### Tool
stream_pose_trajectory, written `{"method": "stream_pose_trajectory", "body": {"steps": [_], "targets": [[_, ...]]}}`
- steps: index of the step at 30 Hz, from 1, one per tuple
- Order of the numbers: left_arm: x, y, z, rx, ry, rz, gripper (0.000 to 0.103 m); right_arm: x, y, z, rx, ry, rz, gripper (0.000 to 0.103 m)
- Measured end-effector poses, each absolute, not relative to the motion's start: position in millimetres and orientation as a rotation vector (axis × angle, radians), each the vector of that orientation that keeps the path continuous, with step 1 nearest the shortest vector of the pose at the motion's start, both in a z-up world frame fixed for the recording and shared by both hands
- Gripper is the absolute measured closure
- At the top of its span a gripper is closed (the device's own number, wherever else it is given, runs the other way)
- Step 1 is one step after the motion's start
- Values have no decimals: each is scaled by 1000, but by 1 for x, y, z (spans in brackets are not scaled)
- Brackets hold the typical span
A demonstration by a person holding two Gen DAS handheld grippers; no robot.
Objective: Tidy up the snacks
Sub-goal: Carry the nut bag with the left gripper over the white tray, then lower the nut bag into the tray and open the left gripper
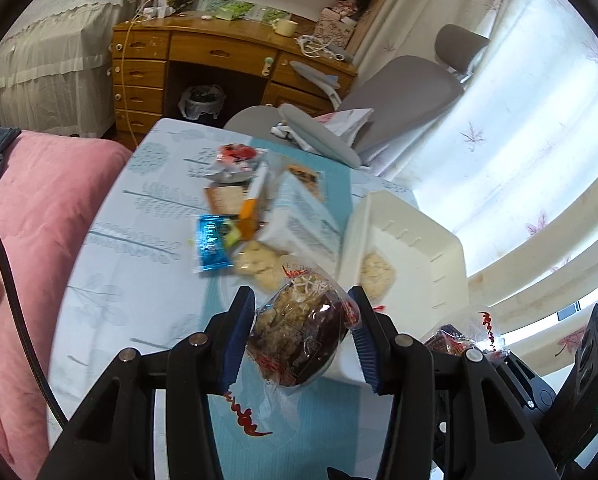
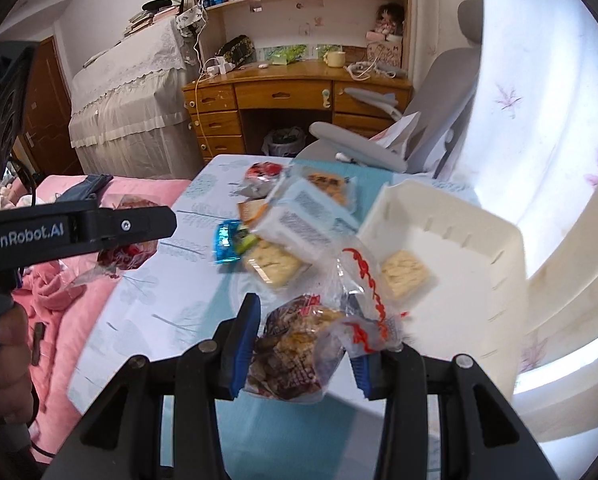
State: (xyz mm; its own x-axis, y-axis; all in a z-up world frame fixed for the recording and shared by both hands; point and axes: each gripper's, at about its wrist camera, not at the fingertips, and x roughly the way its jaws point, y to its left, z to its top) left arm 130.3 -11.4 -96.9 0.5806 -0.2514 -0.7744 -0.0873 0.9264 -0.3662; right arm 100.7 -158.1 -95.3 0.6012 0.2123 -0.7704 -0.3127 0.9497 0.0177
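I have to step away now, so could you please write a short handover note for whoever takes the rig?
Left hand-held gripper: shut on a wrapped snack, above the table.
Right hand-held gripper: shut on a similar snack.
White bin: holds one pale cracker pack.
Done: that one pack binned.
Left: drop both held snacks in, then clear the pile beside the bin.
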Motion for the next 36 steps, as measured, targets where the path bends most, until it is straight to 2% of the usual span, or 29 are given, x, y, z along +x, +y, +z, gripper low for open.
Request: {"method": "stream_pose_trajectory", "body": {"steps": [19,20,23,25,29,36], "targets": [[185,-125,-111,-338,986,-192,55,129,-259,-102,-185,852,210,61],[185,-127,-112,-338,985,-191,53,131,-263,-104,-183,858,208,61],[189,-132,-114,-334,999,-167,30,133,-269,-106,-178,861,202,61],[190,-132,-116,-340,1000,-145,29,134,-271,-108,-183,861,192,60],[190,-128,-119,-347,1027,-122,29,137,-275,-113,-170,883,187,43],[186,-113,-121,-372,1048,-90,29,137,-270,-115,-154,904,193,41]]}}
